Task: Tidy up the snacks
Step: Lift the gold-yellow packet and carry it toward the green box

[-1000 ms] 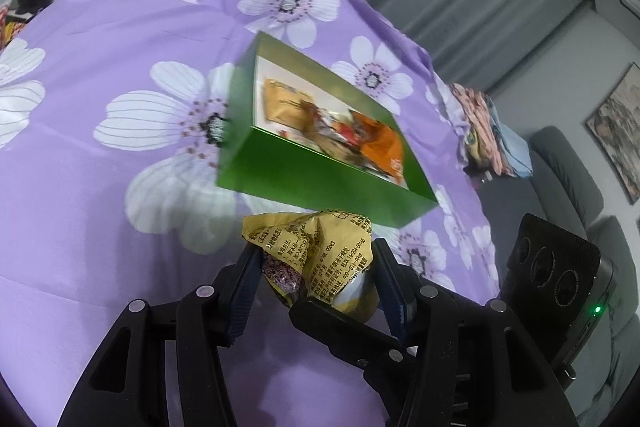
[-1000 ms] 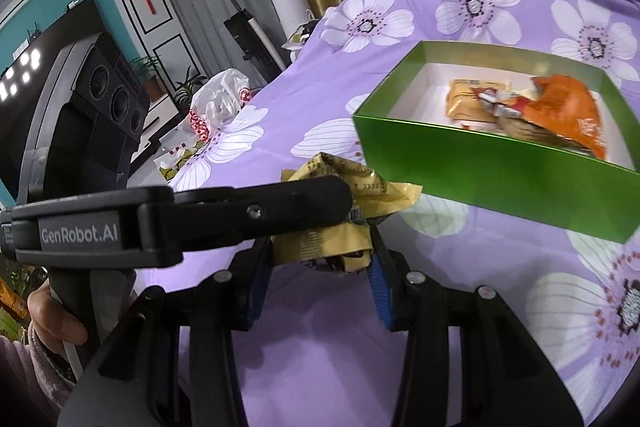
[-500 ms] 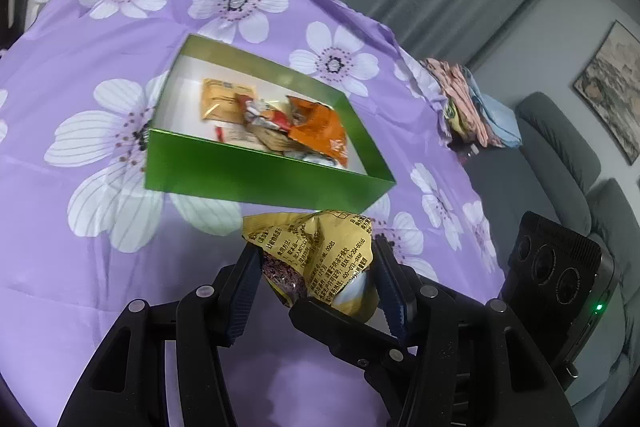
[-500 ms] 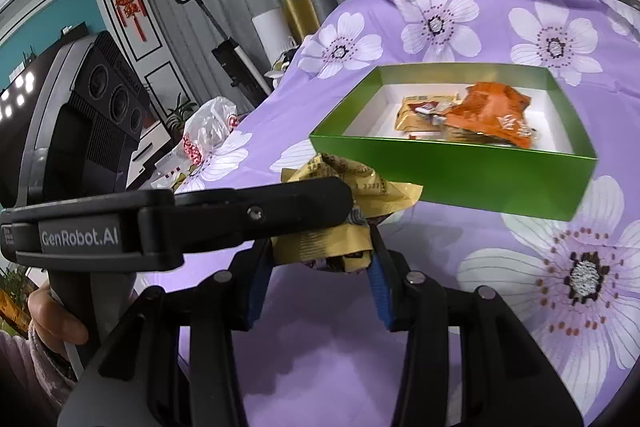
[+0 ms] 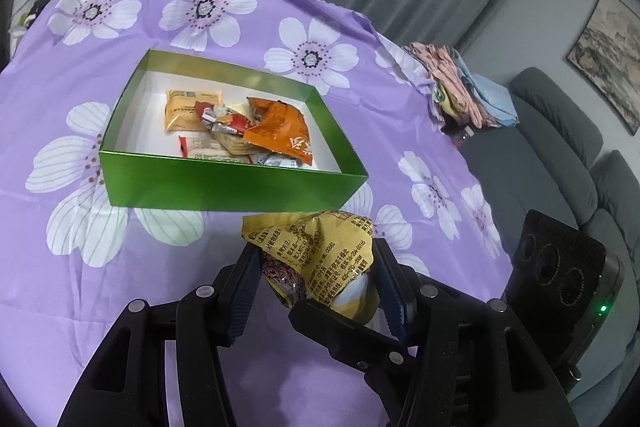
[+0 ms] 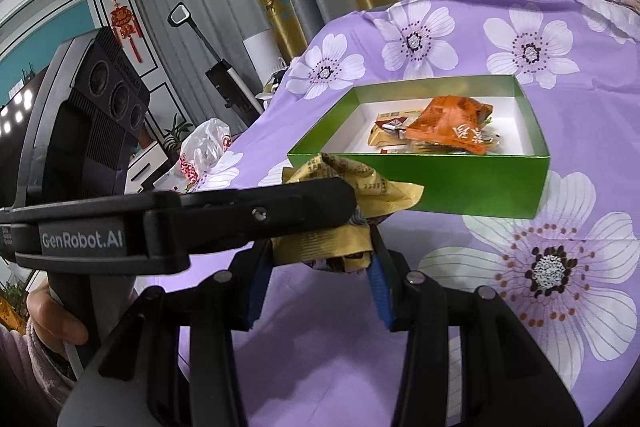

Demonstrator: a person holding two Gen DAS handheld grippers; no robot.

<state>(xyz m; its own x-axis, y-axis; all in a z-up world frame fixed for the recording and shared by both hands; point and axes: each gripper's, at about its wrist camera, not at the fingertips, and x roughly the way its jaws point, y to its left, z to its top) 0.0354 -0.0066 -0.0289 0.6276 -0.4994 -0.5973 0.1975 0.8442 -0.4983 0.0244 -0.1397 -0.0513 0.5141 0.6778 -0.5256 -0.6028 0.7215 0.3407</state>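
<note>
A crumpled yellow snack packet [image 5: 320, 259] is held in the air between both grippers, just in front of the green box [image 5: 224, 183]. My left gripper [image 5: 316, 291] is shut on it, and my right gripper [image 6: 316, 267] is shut on the same packet [image 6: 360, 195] from the other side. The green box [image 6: 440, 187] has a white inside and holds several snack packets, among them an orange bag [image 5: 280, 131] and a tan packet [image 5: 184, 107]. The box stands on the purple flowered cloth [image 5: 100, 267].
The right gripper's body [image 5: 560, 287] shows at the right of the left wrist view; the left gripper's arm [image 6: 180, 223] crosses the right wrist view. Folded clothes [image 5: 460, 87] and a grey sofa [image 5: 560, 147] lie right. A plastic bag [image 6: 204, 151] sits at the cloth's left edge.
Both grippers have risen and drawn back with the packet, so the green box now looks farther and its inside is seen from higher up. The grip on the packet is unchanged.
</note>
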